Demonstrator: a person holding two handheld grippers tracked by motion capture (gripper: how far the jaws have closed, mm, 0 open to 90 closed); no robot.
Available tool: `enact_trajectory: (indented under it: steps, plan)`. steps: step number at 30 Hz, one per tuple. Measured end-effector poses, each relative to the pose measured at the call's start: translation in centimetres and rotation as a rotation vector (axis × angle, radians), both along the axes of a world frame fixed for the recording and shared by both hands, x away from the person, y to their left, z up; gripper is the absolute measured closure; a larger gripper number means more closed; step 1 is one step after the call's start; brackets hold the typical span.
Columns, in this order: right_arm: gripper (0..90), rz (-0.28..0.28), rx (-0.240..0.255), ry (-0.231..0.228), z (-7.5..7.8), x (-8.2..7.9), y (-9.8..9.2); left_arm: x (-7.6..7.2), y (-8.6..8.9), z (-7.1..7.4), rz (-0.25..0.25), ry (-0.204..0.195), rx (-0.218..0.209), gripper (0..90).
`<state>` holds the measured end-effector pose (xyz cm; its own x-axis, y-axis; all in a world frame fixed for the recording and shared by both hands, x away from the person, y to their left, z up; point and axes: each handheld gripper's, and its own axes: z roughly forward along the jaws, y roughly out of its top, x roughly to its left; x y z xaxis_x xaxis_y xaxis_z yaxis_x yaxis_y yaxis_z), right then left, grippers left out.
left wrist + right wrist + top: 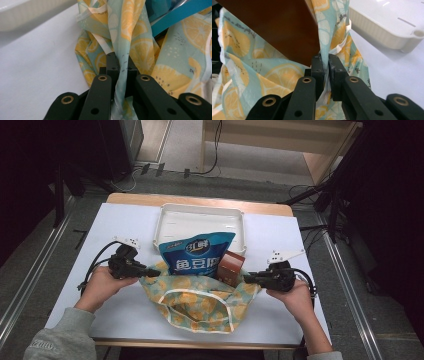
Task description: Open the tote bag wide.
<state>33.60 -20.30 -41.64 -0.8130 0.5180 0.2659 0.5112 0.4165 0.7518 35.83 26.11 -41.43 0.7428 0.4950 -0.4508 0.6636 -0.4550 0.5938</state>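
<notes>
Both grippers clamped on bag point(200, 300) rim: left gripper point(150, 270) at 9 o'clock, right gripper point(248, 278) at 3. Bag at table point(125, 220) near edge, pouch point(197, 252) and box point(230, 267) sticking out. Step: holding mouth spread. Next: likely seat contents, keep tension even.

Lemon-print fabric bag point(200, 300), mouth spread open, lying on table

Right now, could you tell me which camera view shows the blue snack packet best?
The high view: the blue snack packet stands whole in the lemon-print bag, label readable. The left gripper view catches just a blue edge at the top; in the right gripper view the brown box blocks that side.
</notes>
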Motion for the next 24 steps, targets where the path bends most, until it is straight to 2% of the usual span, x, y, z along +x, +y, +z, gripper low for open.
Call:
enact_trajectory:
  steps: [3,4,9,14,16,18,24]
  plan:
    - [84.9,-0.008,-0.005,0.012,-0.6,-0.1,0.0,0.1,0.2,-0.6,0.01,0.015,-0.018,88.3]
    - [84.9,-0.007,-0.005,0.008,-0.9,0.0,0.0,0.1,0.2,-0.8,0.01,0.019,-0.015,88.6]
    - [84.2,-0.017,-0.011,0.048,-1.8,0.1,-0.1,0.2,0.1,-1.5,0.012,0.024,0.009,89.3]
    - [84.1,-0.022,-0.036,0.044,-2.4,0.2,0.0,0.5,0.2,-2.4,0.015,0.048,0.002,89.4]
    - [82.8,-0.026,-0.036,0.053,-2.4,0.2,0.0,0.4,0.3,-2.3,0.014,0.032,0.001,88.4]
    - [79.9,-0.018,-0.034,0.04,-2.2,0.1,0.0,0.2,0.3,-1.9,0.004,0.001,0.002,85.5]
    - [65.1,0.001,-0.015,-0.007,-0.7,-0.6,-0.2,-0.8,0.5,-0.4,-0.006,-0.062,0.017,66.9]
